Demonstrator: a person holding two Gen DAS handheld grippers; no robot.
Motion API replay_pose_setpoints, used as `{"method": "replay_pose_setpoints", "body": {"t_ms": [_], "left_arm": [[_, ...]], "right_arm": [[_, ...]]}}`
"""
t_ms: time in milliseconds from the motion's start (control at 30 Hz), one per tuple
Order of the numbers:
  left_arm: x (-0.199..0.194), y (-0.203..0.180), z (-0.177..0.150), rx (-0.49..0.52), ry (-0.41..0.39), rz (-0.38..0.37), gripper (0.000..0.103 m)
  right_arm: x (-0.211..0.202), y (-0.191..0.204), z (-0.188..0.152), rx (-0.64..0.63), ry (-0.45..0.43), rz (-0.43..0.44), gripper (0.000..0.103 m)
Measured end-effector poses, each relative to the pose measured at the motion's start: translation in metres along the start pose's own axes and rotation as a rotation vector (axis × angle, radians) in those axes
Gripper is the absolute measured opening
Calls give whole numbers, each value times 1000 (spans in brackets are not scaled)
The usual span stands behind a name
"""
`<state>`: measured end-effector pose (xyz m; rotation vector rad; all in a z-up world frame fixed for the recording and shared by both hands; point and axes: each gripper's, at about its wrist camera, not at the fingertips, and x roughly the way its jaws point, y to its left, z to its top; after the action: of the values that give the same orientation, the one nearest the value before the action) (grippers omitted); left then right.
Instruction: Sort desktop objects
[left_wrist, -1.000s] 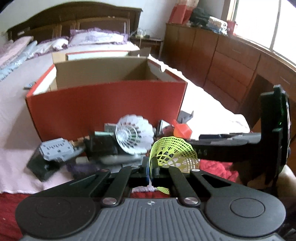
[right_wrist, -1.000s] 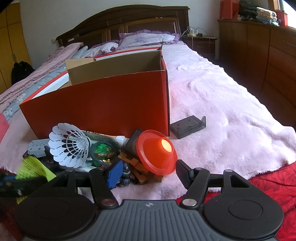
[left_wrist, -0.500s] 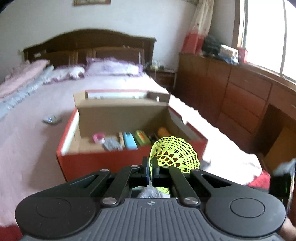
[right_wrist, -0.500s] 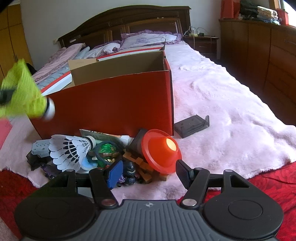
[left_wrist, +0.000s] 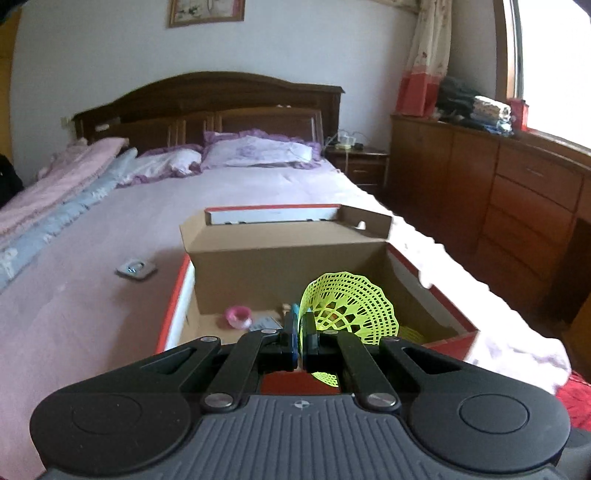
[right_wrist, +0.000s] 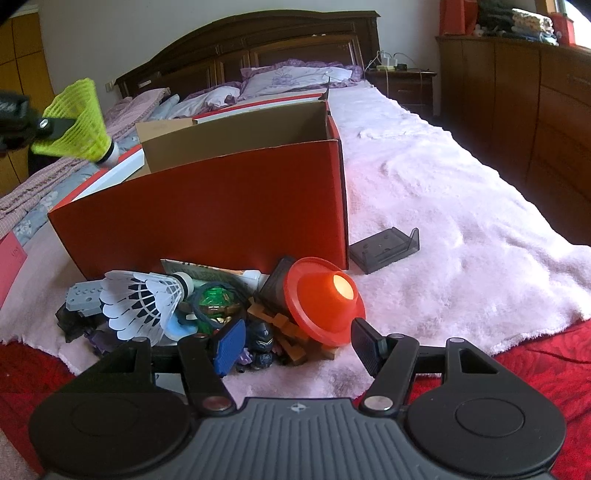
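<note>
A bedroom, with small clutter piled on a pink blanket (right_wrist: 461, 221) at the foot of a bed. Behind the pile stands an open red box (right_wrist: 229, 206).

The left claw (left_wrist: 300, 334) is raised above the box, its jaws pressed together on the mesh skirt of a yellow shuttlecock (left_wrist: 351, 306). From the right wrist view the shuttlecock (right_wrist: 79, 122) hangs in the air beside the box's left end, white cork tip pointing down towards the box. Inside the box lie a pink ring (left_wrist: 238, 316) and a few other small items, partly hidden.

The right claw (right_wrist: 295, 345) hovers low at the pile with its jaws spread, pinching nothing. Between and just beyond them sit an orange cone (right_wrist: 321, 301), a white shuttlecock (right_wrist: 144, 302), a green toy (right_wrist: 216, 304) and brown blocks (right_wrist: 284, 328).

The yellow shuttlecock looks nearly weightless. Its plastic mesh skirt is springy and likely to dent under a hard squeeze, so a light pinch on the skirt wall, as here, or on the firmer cork should serve. The feathered white one appears more fragile; the cork end seems the safer place to take hold.
</note>
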<state>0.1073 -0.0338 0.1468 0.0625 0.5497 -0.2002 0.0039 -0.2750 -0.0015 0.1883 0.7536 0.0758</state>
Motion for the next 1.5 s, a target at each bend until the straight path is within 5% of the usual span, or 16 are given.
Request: {"method": "replay_pose_setpoints", "body": {"t_ms": [300, 700, 1133, 1500], "left_arm": [[50, 13, 19, -6, 106, 50, 19], [7, 11, -33, 1, 98, 56, 54], [-2, -20, -116, 43, 270, -4, 62], [13, -32, -127, 62, 300, -14, 65]], "right_arm": [[1, 2, -1, -11, 7, 0, 66], [4, 2, -6, -19, 20, -5, 66], [-3, 3, -10, -9, 2, 5, 66], [0, 6, -11, -43, -4, -18, 65]]}}
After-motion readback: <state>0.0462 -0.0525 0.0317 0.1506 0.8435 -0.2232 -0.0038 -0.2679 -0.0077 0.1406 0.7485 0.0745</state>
